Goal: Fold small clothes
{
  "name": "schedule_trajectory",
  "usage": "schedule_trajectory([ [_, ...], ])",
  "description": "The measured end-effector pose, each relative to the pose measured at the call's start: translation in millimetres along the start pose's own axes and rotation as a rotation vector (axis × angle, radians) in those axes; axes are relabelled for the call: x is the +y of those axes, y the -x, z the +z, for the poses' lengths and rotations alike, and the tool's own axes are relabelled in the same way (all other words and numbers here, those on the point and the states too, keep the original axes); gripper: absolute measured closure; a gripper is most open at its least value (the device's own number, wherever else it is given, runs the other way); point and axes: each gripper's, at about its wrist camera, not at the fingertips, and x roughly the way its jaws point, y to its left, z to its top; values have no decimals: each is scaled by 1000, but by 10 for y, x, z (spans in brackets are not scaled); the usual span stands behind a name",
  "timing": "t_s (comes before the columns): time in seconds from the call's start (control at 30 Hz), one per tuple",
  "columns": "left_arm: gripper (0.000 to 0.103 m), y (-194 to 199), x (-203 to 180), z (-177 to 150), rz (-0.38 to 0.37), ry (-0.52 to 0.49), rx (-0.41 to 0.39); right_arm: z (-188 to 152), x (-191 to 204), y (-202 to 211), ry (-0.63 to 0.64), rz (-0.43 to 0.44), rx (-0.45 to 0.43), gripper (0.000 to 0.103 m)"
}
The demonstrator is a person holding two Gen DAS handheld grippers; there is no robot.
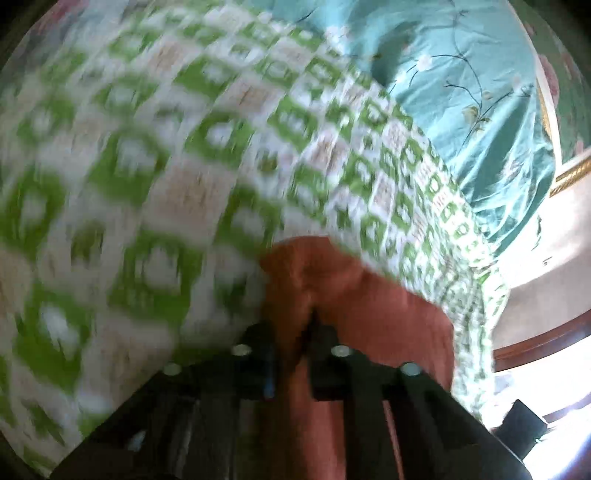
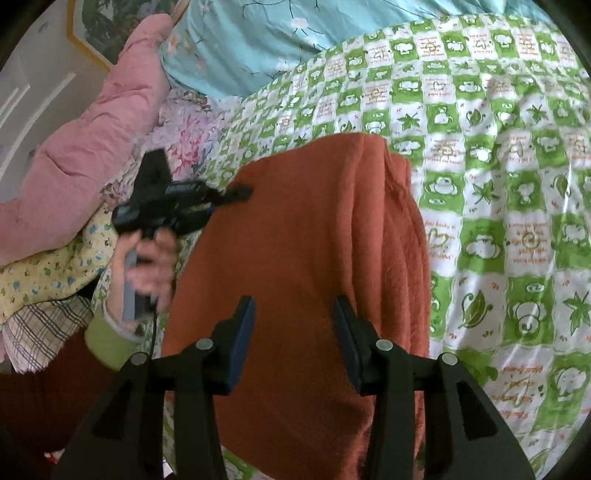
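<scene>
A rust-orange knitted garment (image 2: pixel 314 266) lies folded lengthwise on the green-and-white checked bedsheet (image 2: pixel 498 184). My right gripper (image 2: pixel 293 347) is open and empty, hovering just above the garment's near half. My left gripper (image 2: pixel 240 192) shows in the right wrist view at the garment's far left edge, with a hand on its handle. In the blurred left wrist view, the left gripper (image 1: pixel 299 332) is shut on a fold of the orange garment (image 1: pixel 369 306).
A pink quilt (image 2: pixel 85 147) and a teal flowered cover (image 2: pixel 251 48) lie at the far left of the bed. Small patterned clothes (image 2: pixel 48 273) are piled at the left. A gold-framed picture (image 2: pixel 92 33) hangs behind.
</scene>
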Motion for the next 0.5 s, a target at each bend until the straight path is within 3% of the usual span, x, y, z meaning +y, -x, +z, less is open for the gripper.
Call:
schedule_trajectory([
  [0.13,95,161,-195,147,35,-77,-107,-52,-33,45,19,-15,6,58],
  [0.2,95,275,-236,181,105,-101,-175,-59,-31,77,20,-27,4,58],
  [0.3,94,426,-246,136,160,-91,-199,-21,5,183,17,-51,-30,57],
  [0.37,92,563,-274,-25,168,-92,-213,30,17,254,30,-98,-68,57],
  [0.5,74,794,-392,-606,208,-132,-207,181,-65,238,5,-127,-84,57],
])
